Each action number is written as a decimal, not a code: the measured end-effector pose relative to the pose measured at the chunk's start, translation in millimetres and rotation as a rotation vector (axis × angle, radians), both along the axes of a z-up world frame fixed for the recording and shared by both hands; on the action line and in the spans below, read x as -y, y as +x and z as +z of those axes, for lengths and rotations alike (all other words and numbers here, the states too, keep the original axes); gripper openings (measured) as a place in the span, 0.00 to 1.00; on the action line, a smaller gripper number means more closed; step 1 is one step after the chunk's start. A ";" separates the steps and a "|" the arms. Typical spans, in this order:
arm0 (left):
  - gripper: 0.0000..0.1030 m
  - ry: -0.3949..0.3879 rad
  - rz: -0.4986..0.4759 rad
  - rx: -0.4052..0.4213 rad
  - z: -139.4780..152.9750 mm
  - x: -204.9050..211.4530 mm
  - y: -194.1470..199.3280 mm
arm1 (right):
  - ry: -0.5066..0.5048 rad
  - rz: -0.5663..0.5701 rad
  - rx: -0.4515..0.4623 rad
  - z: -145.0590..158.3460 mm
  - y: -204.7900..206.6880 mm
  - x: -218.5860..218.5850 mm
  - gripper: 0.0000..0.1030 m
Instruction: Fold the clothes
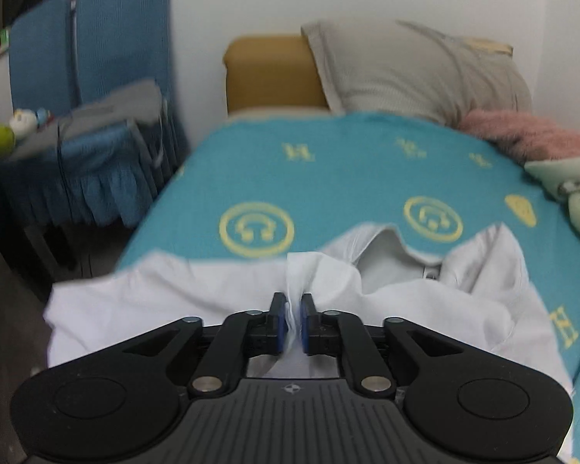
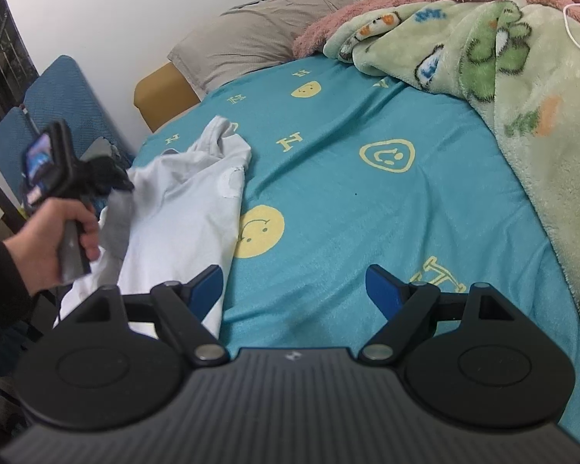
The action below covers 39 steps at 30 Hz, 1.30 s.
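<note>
Left wrist view: The left hand-held gripper (image 1: pixel 294 319) is clenched on a bunched fold of the white shirt (image 1: pixel 166 301); cloth passes between the blue pads (image 1: pixel 281 321), which press on it from both sides. The shirt lies crumpled at the near edge of the bed (image 1: pixel 328 178), on a teal sheet printed with yellow faces and letters. Its collar opening faces away from the camera. A grey pillow (image 1: pixel 413 73) leans at the head of the bed, against a yellow headboard (image 1: pixel 270 73). A blue-covered chair (image 1: pixel 96 77) stands beside the bed on the left of the view.

Right wrist view: The right hand-held gripper (image 2: pixel 294 294) is released, with its jaws standing wide apart and only sheet between them. Its left finger overlaps the lower edge of the shirt (image 2: pixel 181 208); contact cannot be told. The shirt lies at the left side of the bed (image 2: pixel 367 201). A hand (image 2: pixel 54 239) in a dark sleeve grips the handle of the other gripper at the shirt's left edge. A green blanket (image 2: pixel 522 77) is heaped at the right.
</note>
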State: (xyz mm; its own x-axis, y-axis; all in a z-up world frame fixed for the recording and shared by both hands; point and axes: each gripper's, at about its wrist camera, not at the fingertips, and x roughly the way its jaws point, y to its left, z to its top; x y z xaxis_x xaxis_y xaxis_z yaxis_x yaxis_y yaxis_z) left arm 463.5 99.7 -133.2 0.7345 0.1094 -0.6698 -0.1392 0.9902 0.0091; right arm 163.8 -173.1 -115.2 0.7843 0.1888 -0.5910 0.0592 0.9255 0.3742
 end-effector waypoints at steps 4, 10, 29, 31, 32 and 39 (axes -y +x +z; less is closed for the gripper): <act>0.48 0.004 -0.031 0.005 4.5 -1.4 -21.7 | -0.004 0.018 0.011 -0.4 1.6 -3.4 0.80; 0.64 -0.047 -0.114 0.030 37.0 2.0 -102.4 | -0.019 0.043 0.045 6.1 -1.4 -8.1 0.80; 0.97 -0.063 -0.184 0.166 126.0 8.1 -406.2 | -0.077 0.070 0.260 78.6 -91.4 -22.7 0.80; 0.99 -0.071 -0.195 0.173 123.9 6.0 -418.1 | -0.062 0.077 0.266 82.8 -101.4 -23.0 0.80; 0.99 -0.066 -0.199 0.171 123.4 5.7 -421.2 | -0.065 0.083 0.272 84.9 -105.8 -24.9 0.80; 1.00 -0.041 -0.235 0.176 122.3 8.8 -431.6 | -0.140 0.119 0.304 91.1 -119.3 -44.4 0.80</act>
